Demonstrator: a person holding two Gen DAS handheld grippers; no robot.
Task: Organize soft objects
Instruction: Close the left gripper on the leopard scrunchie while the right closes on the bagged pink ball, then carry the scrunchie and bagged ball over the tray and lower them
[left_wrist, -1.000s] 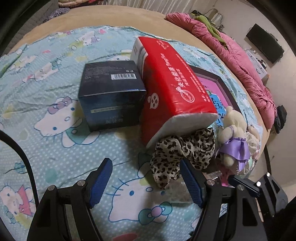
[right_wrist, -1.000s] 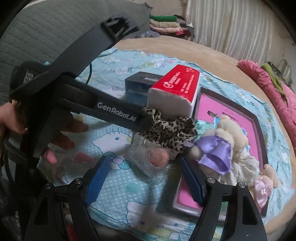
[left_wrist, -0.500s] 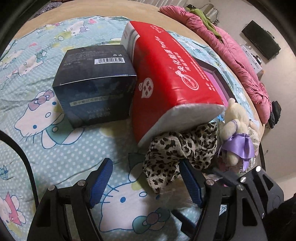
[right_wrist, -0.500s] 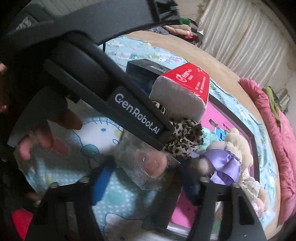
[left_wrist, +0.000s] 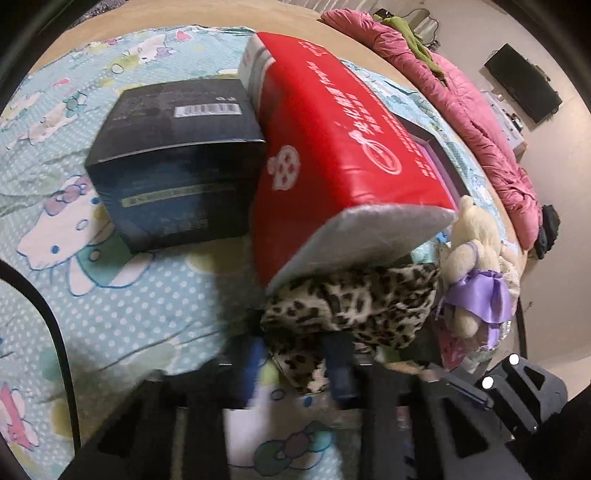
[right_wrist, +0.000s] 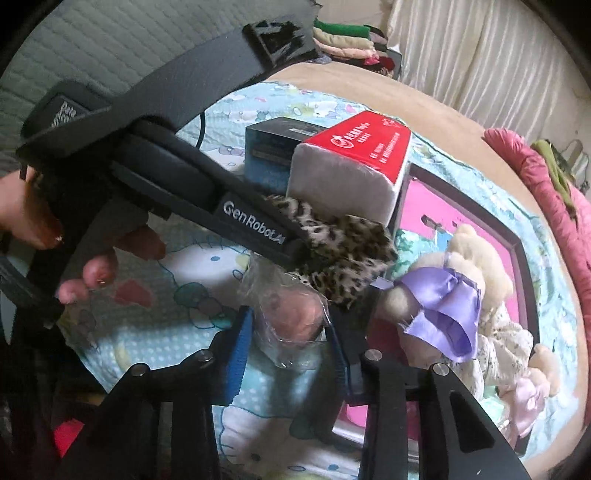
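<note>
Claws are both down on the pile at the near edge of the bed with its pale blue cartoon-cat sheet. Left claw has just been closing, and its blue pads now pinch the lower fold of the leopard-print fabric scrunchie; the view is motion-blurred there, so the pinch looks firm but I can't swear to it. That scrunchie sits at 6 o'clock of the red soft tissue pack, tucked under its white end. At the pack's 9 o'clock stands the dark blue cardboard box, touching it. At 3 o'clock of the scrunchie leans the cream plush bear with a purple satin bow.

Right claw has also just been closing, narrow now around the clear crinkly plastic bag with a pinkish round thing inside, both blue pads against its sides. From this view the left tool's black arm crosses from 10 o'clock, a hand on its grip.
</note>
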